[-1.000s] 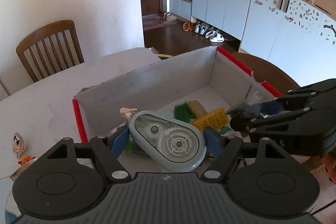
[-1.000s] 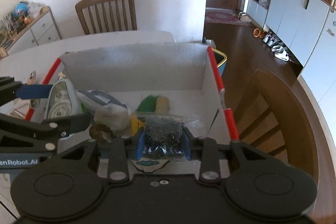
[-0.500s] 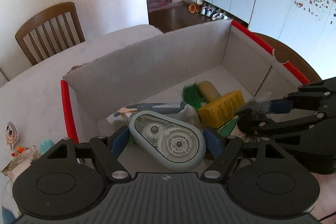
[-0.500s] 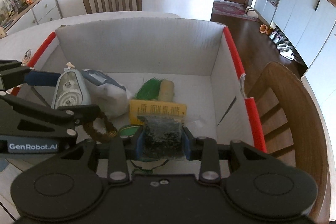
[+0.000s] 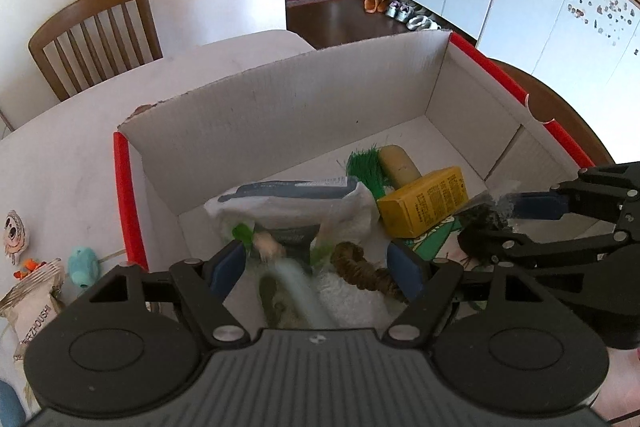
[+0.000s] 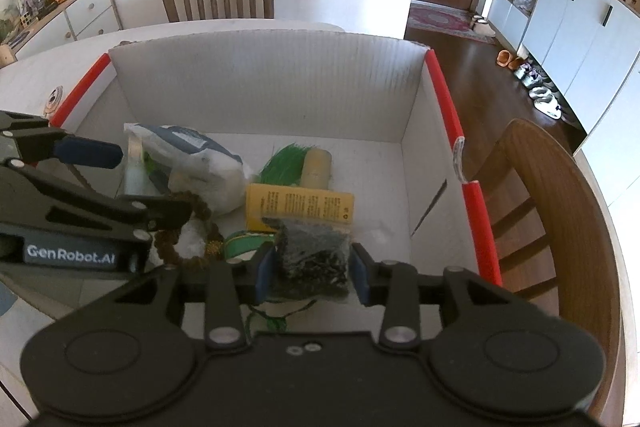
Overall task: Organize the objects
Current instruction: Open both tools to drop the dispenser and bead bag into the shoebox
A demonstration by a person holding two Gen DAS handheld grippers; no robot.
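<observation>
Cardboard box [image 5: 300, 107] with red-taped side rims sits on the white table [image 5: 60, 155], and it is where everything is being gathered. A white pouch [image 6: 200, 163], a yellow carton [image 6: 300, 205] and a green-bristled brush [image 6: 288, 159] already lie on its floor. A brown bead bracelet [image 5: 360, 267] lies nearer to me.

I hold both grippers tilted down over the near side of the box, so that whatever I let go lands inside rather than on the table.

My left gripper [image 5: 316, 269] stands wide open. A pale blue plastic piece [image 5: 296, 291] shows between its fingers only as a blur, clear of both pads. I judge it is dropping onto the pile beside the pouch.

My right gripper [image 6: 312, 269] has a clear bag of dark bits [image 6: 312, 251] between its blue pads, which meet the bag's sides. The jaws are opening, so the grip is loosening. The bag hangs just over the near edge of the yellow carton — a free patch of floor to its right is where I judge it should settle.

A teal toy [image 5: 82, 265] and a snack packet [image 5: 32, 311] lie on the table outside the left wall, so sorting is not finished.
</observation>
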